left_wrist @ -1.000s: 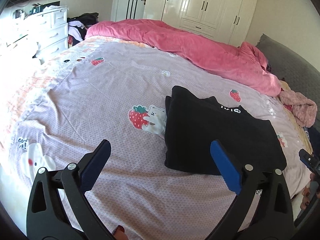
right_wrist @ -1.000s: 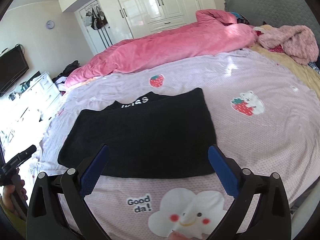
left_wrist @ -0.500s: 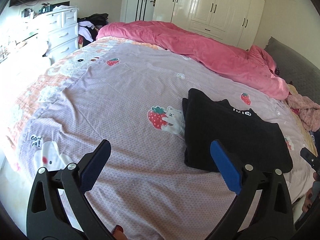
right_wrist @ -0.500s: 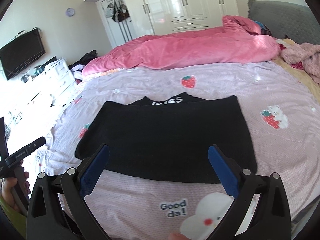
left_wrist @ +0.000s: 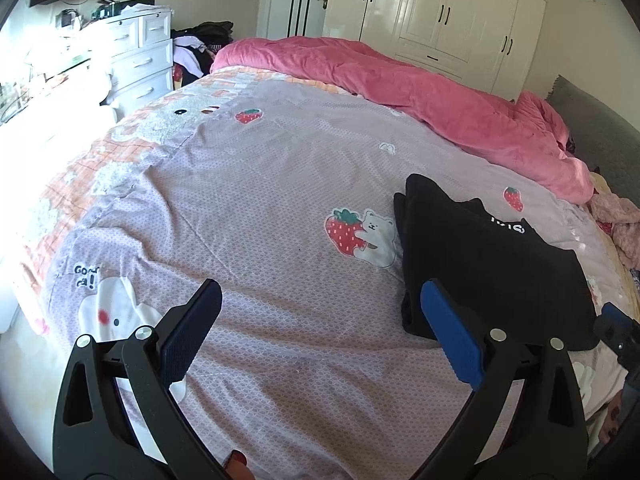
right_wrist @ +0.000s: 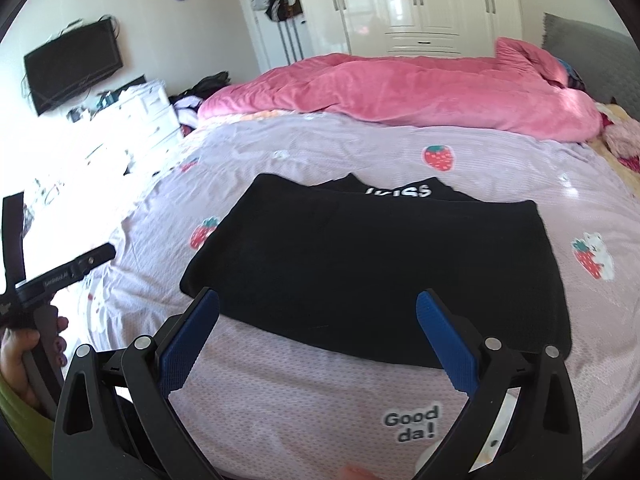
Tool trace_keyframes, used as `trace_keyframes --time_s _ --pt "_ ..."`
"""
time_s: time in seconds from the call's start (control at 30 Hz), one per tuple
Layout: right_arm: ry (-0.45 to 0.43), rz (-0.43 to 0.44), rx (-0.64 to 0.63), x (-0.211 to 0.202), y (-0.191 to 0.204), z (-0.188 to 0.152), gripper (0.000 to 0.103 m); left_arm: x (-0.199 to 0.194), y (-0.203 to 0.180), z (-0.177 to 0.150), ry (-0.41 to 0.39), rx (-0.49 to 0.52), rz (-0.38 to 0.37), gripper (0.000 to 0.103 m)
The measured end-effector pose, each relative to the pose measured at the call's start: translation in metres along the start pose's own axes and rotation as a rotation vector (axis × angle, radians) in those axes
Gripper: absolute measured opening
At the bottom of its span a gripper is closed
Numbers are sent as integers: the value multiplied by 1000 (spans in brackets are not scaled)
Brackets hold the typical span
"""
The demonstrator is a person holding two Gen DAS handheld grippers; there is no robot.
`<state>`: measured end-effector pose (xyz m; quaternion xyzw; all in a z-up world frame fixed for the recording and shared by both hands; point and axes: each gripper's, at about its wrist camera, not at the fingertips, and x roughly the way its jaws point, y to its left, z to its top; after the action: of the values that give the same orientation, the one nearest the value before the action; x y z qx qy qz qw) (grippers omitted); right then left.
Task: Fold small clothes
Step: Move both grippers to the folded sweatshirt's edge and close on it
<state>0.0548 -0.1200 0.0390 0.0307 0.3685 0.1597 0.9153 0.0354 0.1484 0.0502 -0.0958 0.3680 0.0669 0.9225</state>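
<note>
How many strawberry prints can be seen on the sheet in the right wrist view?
4: one beyond the black garment, one left of it, one with a bear at right, one faint far left. The garment may hide others.

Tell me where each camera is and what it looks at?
Left wrist: sits on the left gripper, looks across the bed sheet; black garment off to its right.
Right wrist: sits on the right gripper, looks straight at the garment; a hand shows.
Both share garment, pink quilt, wardrobe.
</note>
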Motion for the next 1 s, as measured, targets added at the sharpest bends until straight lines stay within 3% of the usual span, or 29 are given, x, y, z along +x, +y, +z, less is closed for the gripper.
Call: trace_keyframes --time_s 0.4,0.7,1.0 --pt "78 2 -151 52 51 -15 98 30 6 11 34 -32 26 93" --pt "112 -53 -271 95 87 -25 98 58 -10 34 44 -19 25 93" --pt "140 -124 -296 130 87 -36 98 99 -26 50 72 -5 40 93"
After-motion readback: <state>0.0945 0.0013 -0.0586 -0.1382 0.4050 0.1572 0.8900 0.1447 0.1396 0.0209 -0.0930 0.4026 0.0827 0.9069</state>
